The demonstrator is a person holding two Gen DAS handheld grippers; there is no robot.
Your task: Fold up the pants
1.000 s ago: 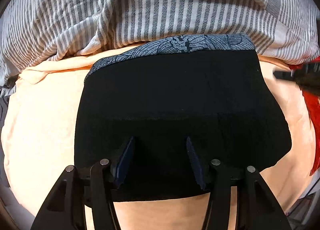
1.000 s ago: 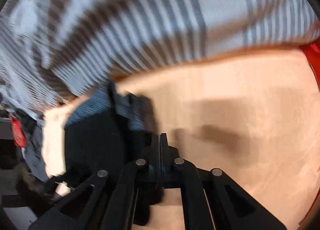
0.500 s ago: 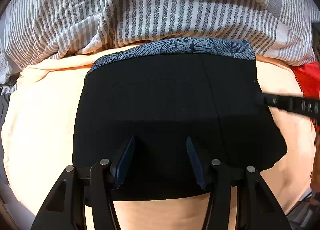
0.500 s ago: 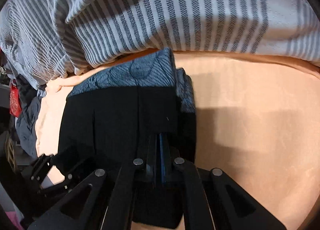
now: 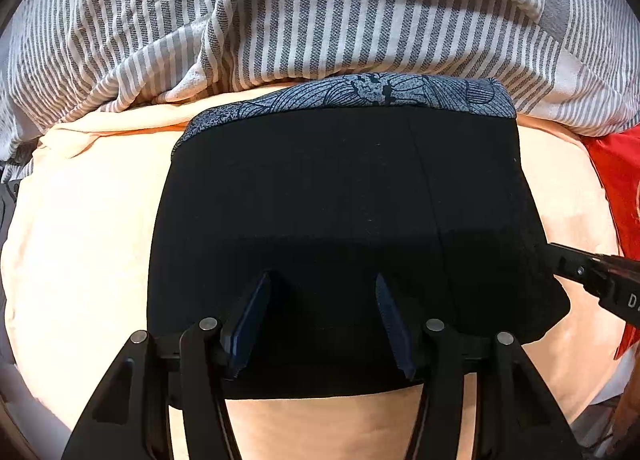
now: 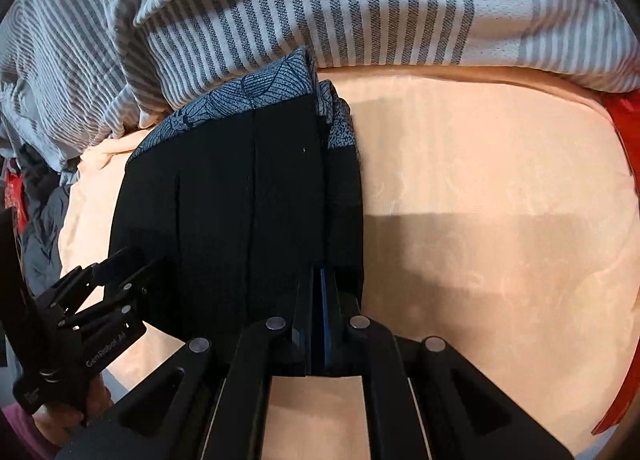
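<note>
The pants (image 5: 340,187) lie folded into a black rectangle on the peach sheet (image 5: 80,219), with a blue patterned band (image 5: 360,93) along the far edge. My left gripper (image 5: 322,278) stands open over the near half of the pants, its fingertips spread on the black cloth. My right gripper (image 6: 322,276) is shut, its tips at the right edge of the pants (image 6: 224,195) with nothing visibly pinched. Its tip shows at the right in the left wrist view (image 5: 560,256). The left gripper (image 6: 132,264) shows at the pants' left side in the right wrist view.
A grey and white striped blanket (image 5: 320,11) is bunched along the far side, touching the patterned band. Red cloth (image 5: 616,163) lies at the right edge. Dark clothes (image 6: 40,211) hang off the left. Bare peach sheet (image 6: 500,219) stretches right of the pants.
My right gripper, shut throughout, has swung across the sheet to the pants' right edge. The left gripper and the pants have stayed put.
</note>
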